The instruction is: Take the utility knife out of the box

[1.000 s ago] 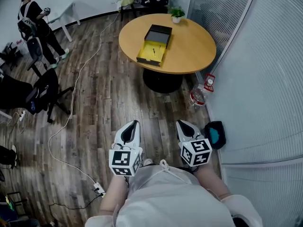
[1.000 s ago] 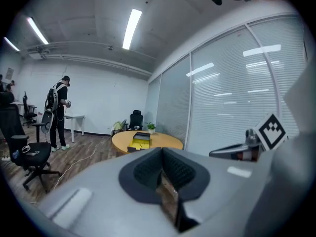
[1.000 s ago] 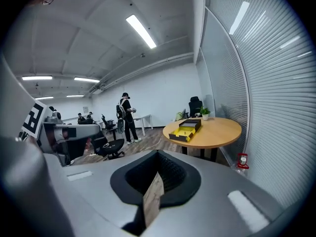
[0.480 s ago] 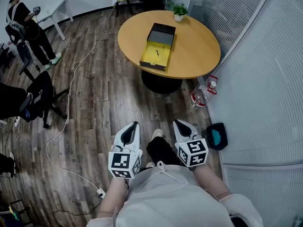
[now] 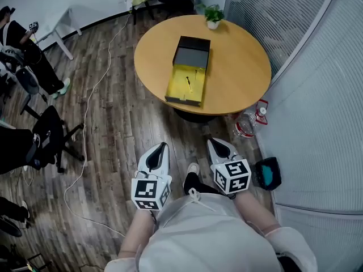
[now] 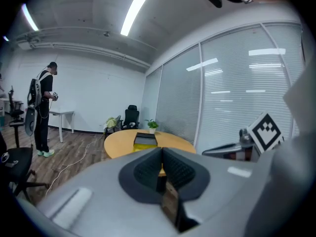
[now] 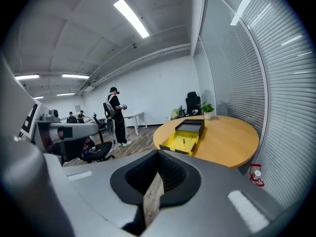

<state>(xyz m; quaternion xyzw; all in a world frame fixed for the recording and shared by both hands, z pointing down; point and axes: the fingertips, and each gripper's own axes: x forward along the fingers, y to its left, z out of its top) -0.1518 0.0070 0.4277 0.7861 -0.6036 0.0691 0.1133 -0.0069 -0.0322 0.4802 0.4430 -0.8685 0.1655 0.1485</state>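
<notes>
A box with a yellow inside and a black lid [image 5: 188, 69] lies open on the round wooden table [image 5: 238, 61]. A small dark utility knife [image 5: 189, 83] rests on the yellow tray. The box also shows far ahead in the left gripper view [image 6: 144, 141] and the right gripper view [image 7: 185, 135], where the knife [image 7: 184, 142] is a thin dark line. My left gripper [image 5: 161, 146] and right gripper [image 5: 214, 142] hover over the floor short of the table, both pointing at it. Their jaws meet with nothing between them, as the left gripper [image 6: 159, 149] and right gripper [image 7: 158, 154] show up close.
A potted plant [image 5: 213, 17] stands at the table's far edge. A water bottle [image 5: 247, 123] and a dark bag [image 5: 268, 173] lie by the glass wall on the right. A white cable [image 5: 91, 106] runs over the floor; an office chair [image 5: 48, 135] and a person [image 5: 17, 44] are at left.
The table and box have drawn nearer and lower in the head view as both grippers travelled forward toward them. Both stay shut and empty.
</notes>
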